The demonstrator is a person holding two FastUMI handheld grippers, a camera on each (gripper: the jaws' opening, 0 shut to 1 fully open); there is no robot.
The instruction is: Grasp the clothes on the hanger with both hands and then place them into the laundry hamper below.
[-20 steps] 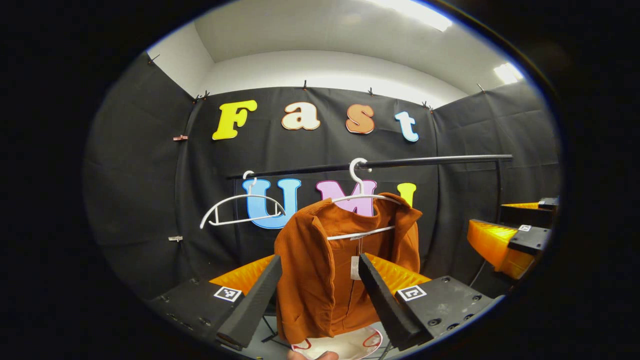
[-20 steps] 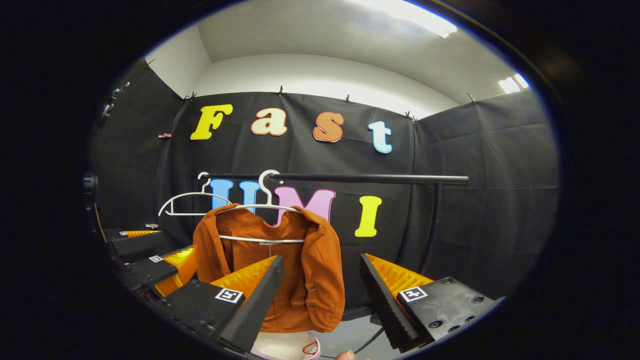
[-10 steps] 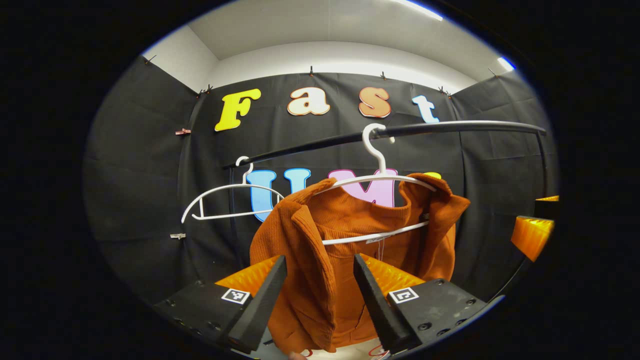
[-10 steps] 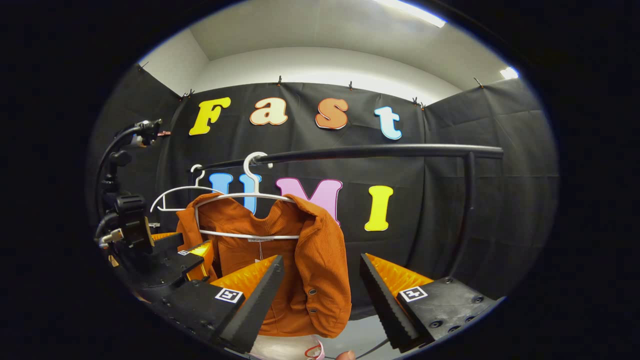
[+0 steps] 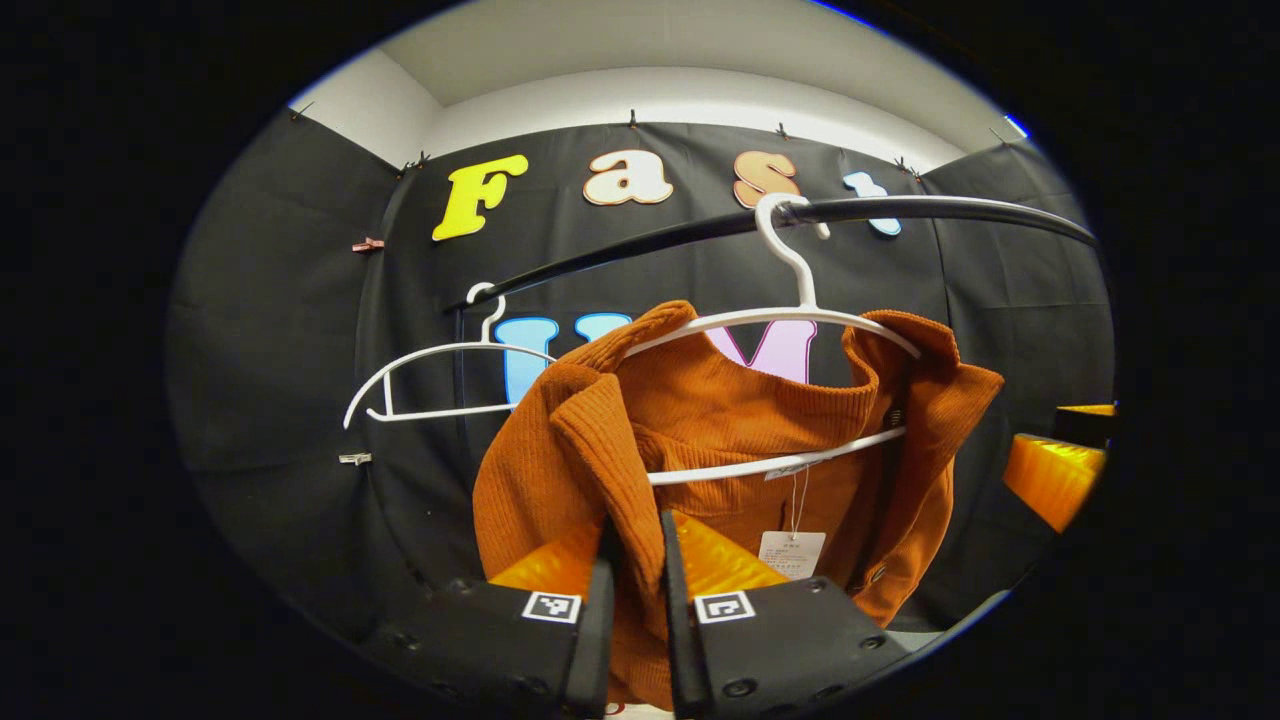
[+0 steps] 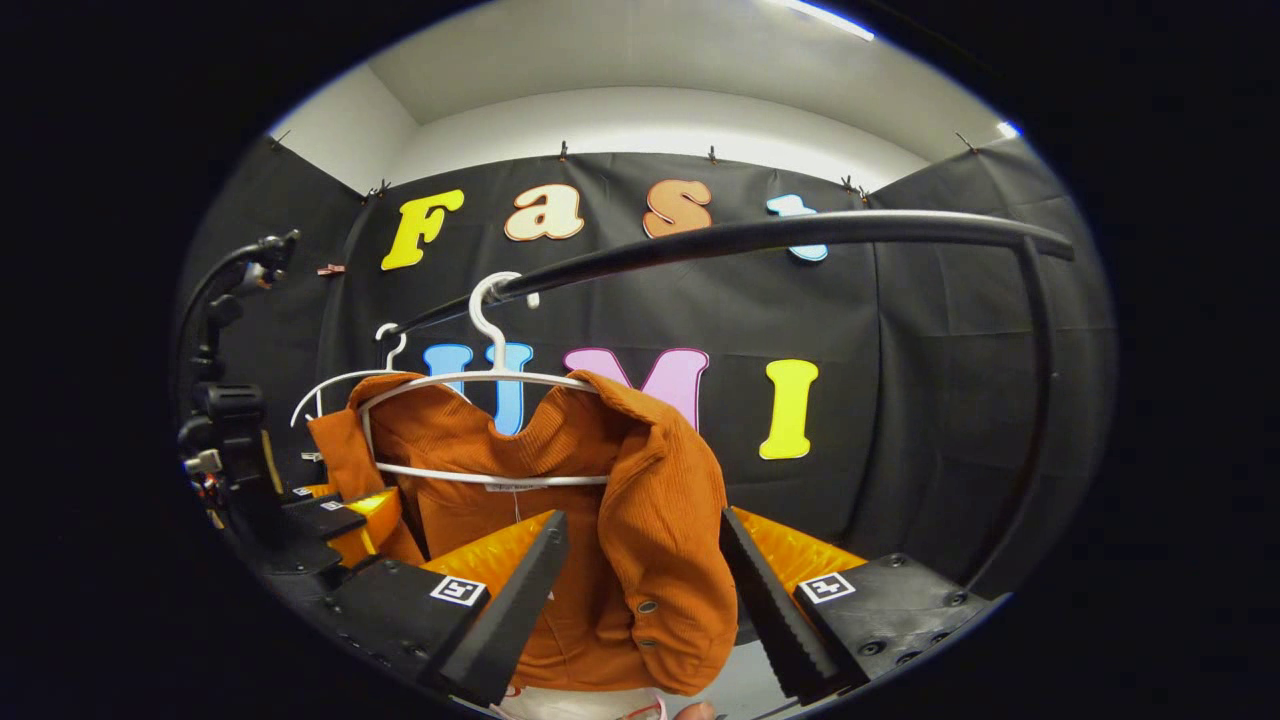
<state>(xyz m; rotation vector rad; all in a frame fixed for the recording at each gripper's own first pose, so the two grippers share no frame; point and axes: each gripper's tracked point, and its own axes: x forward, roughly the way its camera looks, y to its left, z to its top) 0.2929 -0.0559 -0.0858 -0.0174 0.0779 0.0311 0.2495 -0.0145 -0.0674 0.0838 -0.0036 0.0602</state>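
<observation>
Ribbed orange jacket [image 5: 600, 460] on white hanger [image 5: 790, 320]; left claw [image 5: 632, 600] clamped on it, right claw [image 6: 640, 590] apart.

An orange garment [image 5: 700, 420] of ribbed, matt knit cloth hangs on a smooth white plastic-looking hanger [image 5: 790, 318]. The rail [image 6: 780, 238] above is dark with a glossy sheen, like metal. A small paper tag [image 5: 790, 553] dangles inside. The gripper fingers [image 6: 510, 610] look matt black and ridged.

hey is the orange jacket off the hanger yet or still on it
On it. The orange jacket hangs from the white hanger, which is hooked over the black rail.
</observation>
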